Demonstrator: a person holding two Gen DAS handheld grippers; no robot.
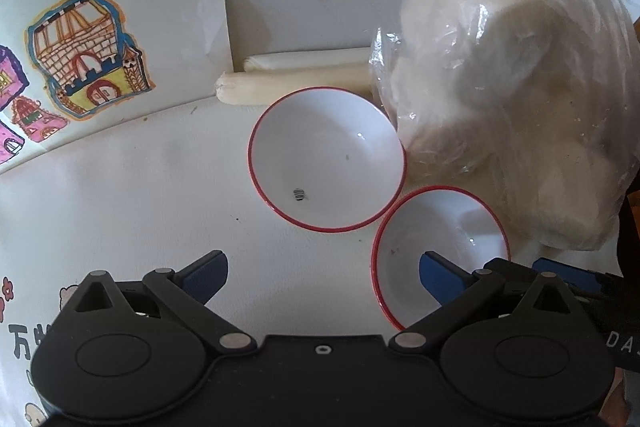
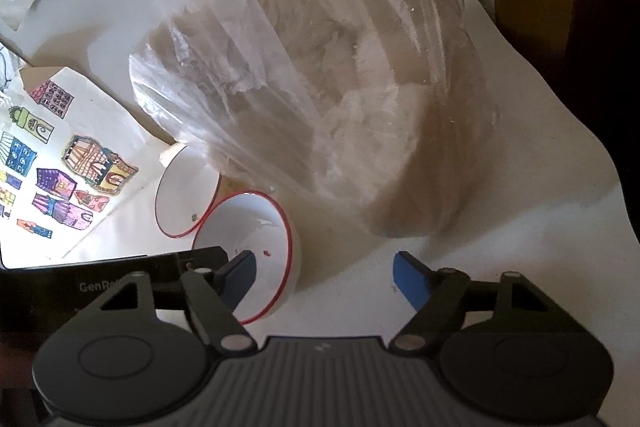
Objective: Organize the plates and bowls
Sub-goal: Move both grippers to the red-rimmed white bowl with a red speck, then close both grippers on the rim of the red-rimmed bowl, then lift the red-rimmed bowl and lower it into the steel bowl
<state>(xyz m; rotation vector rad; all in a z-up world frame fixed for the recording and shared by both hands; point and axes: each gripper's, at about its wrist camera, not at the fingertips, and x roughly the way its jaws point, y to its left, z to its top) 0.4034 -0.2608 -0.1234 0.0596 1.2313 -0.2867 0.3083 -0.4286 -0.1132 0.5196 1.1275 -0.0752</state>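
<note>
My left gripper (image 1: 324, 279) stands wide open over the white table (image 1: 140, 195), nothing between the pads; its right finger (image 1: 440, 281) hides part of the near bowl (image 1: 432, 227). My right gripper (image 2: 322, 275) is open too, its left finger (image 2: 240, 273) inside that bowl's (image 2: 260, 227) red rim, the other outside; whether either pad touches it I cannot tell. The far bowl (image 1: 326, 157) sits rim to rim with the near one. Behind them a crumpled plastic bag (image 1: 512, 99) blurs its pale contents. Coloured drawings (image 1: 88, 55) are cut off at the frame's edge.
</note>
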